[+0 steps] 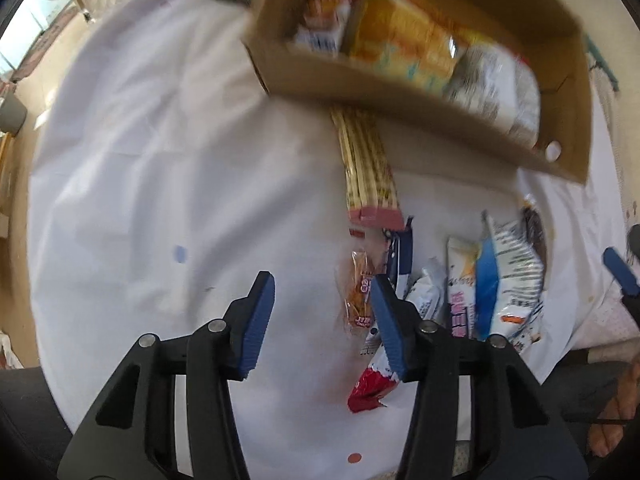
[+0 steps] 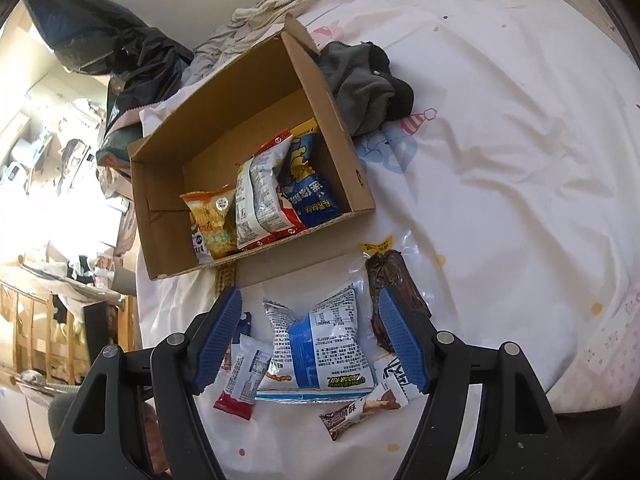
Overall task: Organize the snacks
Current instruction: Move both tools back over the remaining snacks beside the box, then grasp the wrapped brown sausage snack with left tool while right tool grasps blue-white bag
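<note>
Right gripper [image 2: 310, 340] hangs with jaws apart, empty, directly above the blue-and-white snack bag [image 2: 324, 344] on the bedsheet [image 2: 500, 160].

Motion-blurred packets [image 1: 404, 36] inside cardboard box [image 1: 400, 96]

Blue-and-white bag [image 2: 320, 344]: small printed panels, illegible; green label at its lower edge, upside down, unreadable. Blue bag [image 2: 308, 184] in box [image 2: 340, 136]: large Chinese characters, not decipherable. Left view blurred; nothing legible.

White printed bedsheet [image 2: 500, 140] covers the bed; sunlit cluttered shelves [image 2: 52, 152] stand at left
</note>
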`<state>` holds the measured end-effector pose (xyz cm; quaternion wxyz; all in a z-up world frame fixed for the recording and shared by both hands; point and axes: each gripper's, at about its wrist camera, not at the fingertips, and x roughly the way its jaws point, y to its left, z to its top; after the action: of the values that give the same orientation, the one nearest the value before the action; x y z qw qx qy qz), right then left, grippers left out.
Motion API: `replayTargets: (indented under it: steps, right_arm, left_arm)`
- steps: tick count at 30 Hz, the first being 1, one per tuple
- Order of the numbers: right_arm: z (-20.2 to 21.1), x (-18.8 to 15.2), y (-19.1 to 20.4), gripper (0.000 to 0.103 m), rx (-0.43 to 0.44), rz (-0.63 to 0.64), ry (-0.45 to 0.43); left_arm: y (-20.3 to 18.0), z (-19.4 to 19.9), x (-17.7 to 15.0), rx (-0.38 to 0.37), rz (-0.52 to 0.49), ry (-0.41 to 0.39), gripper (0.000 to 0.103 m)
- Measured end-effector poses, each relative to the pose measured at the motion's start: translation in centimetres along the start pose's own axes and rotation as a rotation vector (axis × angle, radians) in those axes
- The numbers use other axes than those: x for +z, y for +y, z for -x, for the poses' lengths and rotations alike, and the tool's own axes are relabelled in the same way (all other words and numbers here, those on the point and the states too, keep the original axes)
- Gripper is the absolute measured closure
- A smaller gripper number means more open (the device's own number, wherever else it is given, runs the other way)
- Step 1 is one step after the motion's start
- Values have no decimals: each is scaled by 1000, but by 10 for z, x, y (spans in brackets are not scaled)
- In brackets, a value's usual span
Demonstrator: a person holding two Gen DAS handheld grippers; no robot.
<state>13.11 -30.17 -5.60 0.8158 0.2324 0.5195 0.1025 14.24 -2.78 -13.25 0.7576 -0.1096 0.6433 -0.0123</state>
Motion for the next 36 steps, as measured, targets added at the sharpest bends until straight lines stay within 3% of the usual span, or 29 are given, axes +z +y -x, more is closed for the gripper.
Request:
replayTargets:
  steps: [5, 7, 10, 14, 17, 19, 25, 30, 36]
  right_arm:
    - [-1, 2, -2, 29, -7, 3, 1]
    - [-3, 3, -3, 29, -10, -1, 6]
    - [-8, 4, -3, 29, -12, -5, 19]
    - [-16, 3, -3, 29, -6, -21, 53]
    - [-25, 1, -4, 28, 6, -39, 102]
    - [-38, -3, -3, 21, -10, -33, 162]
    - [-78, -18, 10, 18, -80, 16, 320]
    - [-105, -24, 19, 18, -155, 55, 385]
    - [-121, -31, 25, 19, -193, 93, 430]
  left_arm:
    - [-12, -16, 0, 31, -44, 40, 59]
    - [-15, -20, -2, 65, -68, 47, 77]
    - [-17, -20, -5, 93, -97, 46, 88]
    - [-13, -6, -10, 140, -82, 25, 88]
    - [0, 11, -16, 109, -13, 2, 88]
    - [7, 28, -16, 87, 25, -41, 88]
    - [11, 60, -14, 47, 44, -135, 88]
    - [1, 65, -21, 48, 34, -160, 88]
    - [11, 59, -6, 54, 45, -160, 88]
